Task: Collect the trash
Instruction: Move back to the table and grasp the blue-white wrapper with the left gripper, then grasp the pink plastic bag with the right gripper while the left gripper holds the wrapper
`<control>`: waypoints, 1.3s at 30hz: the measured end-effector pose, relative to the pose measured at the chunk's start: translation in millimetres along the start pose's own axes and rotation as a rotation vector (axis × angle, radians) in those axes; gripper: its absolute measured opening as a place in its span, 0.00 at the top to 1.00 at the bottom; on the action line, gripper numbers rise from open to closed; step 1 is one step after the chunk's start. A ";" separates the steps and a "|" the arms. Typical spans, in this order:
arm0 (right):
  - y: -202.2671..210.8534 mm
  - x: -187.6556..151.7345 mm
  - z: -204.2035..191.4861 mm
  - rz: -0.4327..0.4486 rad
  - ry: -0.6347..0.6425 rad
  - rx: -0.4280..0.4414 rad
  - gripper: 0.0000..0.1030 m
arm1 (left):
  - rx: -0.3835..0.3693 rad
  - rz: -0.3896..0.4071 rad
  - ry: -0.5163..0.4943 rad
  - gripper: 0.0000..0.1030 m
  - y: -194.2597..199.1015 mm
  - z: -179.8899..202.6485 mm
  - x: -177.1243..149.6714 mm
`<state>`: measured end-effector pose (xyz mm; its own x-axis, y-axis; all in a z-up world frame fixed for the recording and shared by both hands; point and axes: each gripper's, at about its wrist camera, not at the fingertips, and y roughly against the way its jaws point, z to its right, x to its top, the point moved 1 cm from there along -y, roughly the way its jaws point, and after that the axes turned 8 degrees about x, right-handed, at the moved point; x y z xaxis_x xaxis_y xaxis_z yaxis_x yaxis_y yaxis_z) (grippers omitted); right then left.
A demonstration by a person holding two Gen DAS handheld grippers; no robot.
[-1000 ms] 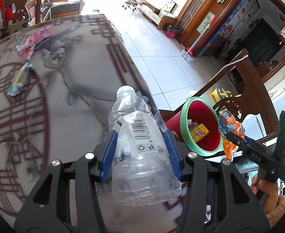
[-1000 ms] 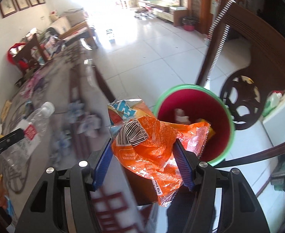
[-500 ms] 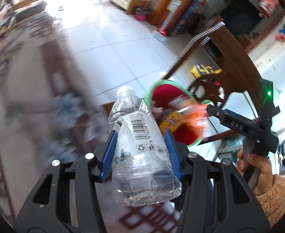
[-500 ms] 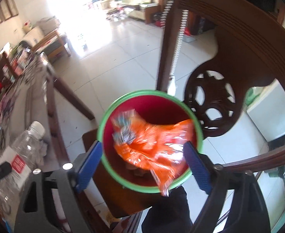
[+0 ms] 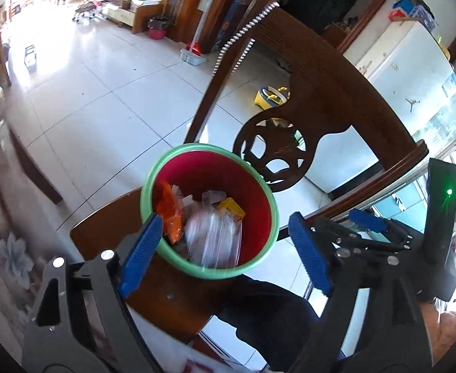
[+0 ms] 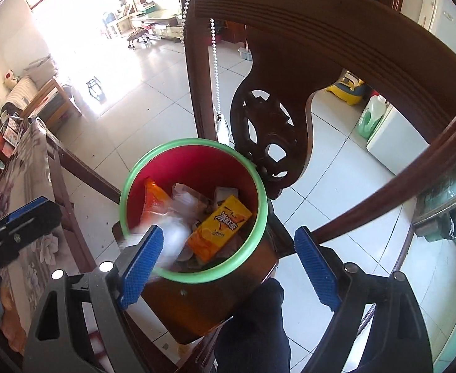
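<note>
Over the bin (image 5: 271,217), which stands on the seat of a wooden chair (image 5: 336,93), both grippers point steeply down. Nearest the lens in the left wrist view, the left gripper (image 5: 224,248) has its blue pads wide apart with nothing pressed between them, and the jaws are opening at this moment. A second ago they were clamped on a clear plastic bottle (image 5: 212,236); now that bottle is a pale blur inside the bin, below the gap between the pads, touching neither. The right gripper (image 6: 228,258) was shut on an orange snack bag (image 6: 153,202) a second ago and let go about half a second ago. Its jaws now stand wide and empty above the near rim of the bin. That bag lies against the left inner wall of the bin, beside a yellow packet (image 6: 220,227) and some crumpled white wrappers at the bottom.

Both pieces carried here have thus gone in, so this round of collecting looks finished; I judge the next step is to go back for more. Left of the bin, the edge of the table (image 6: 32,168) with its flowered cloth is in view, but I cannot tell from here what litter is left on it. Beyond the bin, the chair's carved back rises over a pale tiled floor (image 5: 103,93).
</note>
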<state>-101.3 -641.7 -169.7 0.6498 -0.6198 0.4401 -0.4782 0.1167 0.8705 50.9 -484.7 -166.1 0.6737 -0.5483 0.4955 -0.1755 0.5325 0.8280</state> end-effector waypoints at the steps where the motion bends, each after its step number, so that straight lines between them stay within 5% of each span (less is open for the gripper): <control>1: 0.8 -0.5 -4.5 0.000 0.005 0.007 0.19 | 0.012 0.005 0.015 0.22 6.2 -7.4 -5.0; 7: 3.5 -2.6 -69.7 -0.001 0.117 0.083 0.19 | 0.134 0.064 0.196 0.22 61.2 -89.5 -30.1; 11: 0.5 -10.4 -126.5 -0.022 0.212 0.146 0.19 | 0.287 0.129 0.353 0.18 111.2 -173.3 -59.9; 19: -12.4 -45.1 -230.6 -0.089 0.357 0.244 0.19 | 0.628 0.120 0.564 0.17 174.6 -334.4 -130.1; 22: -20.1 -60.0 -267.0 -0.117 0.399 0.261 0.19 | 0.645 0.110 0.621 0.17 181.6 -375.6 -140.8; 28: -29.4 -68.0 -325.4 -0.135 0.450 0.270 0.19 | 0.607 0.068 0.551 0.18 156.0 -426.7 -127.1; 31: -30.7 -57.5 -365.9 -0.109 0.499 0.294 0.19 | 0.556 0.053 0.528 0.45 140.0 -442.4 -119.8; 33: -34.2 -48.1 -402.3 -0.097 0.540 0.331 0.19 | 0.527 0.040 0.539 0.75 133.4 -448.2 -121.9; 37: -49.2 -32.2 -476.3 -0.103 0.613 0.426 0.19 | 0.454 0.097 0.623 0.80 147.9 -452.3 -139.0; 39: -71.6 -23.0 -525.3 -0.130 0.632 0.484 0.10 | 0.428 0.141 0.656 0.80 163.9 -445.2 -155.9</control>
<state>228.3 -228.1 -126.2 0.8600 -0.0321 0.5092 -0.4844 -0.3647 0.7952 236.7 -24.9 -224.5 0.8868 0.0684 0.4571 -0.4610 0.2019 0.8641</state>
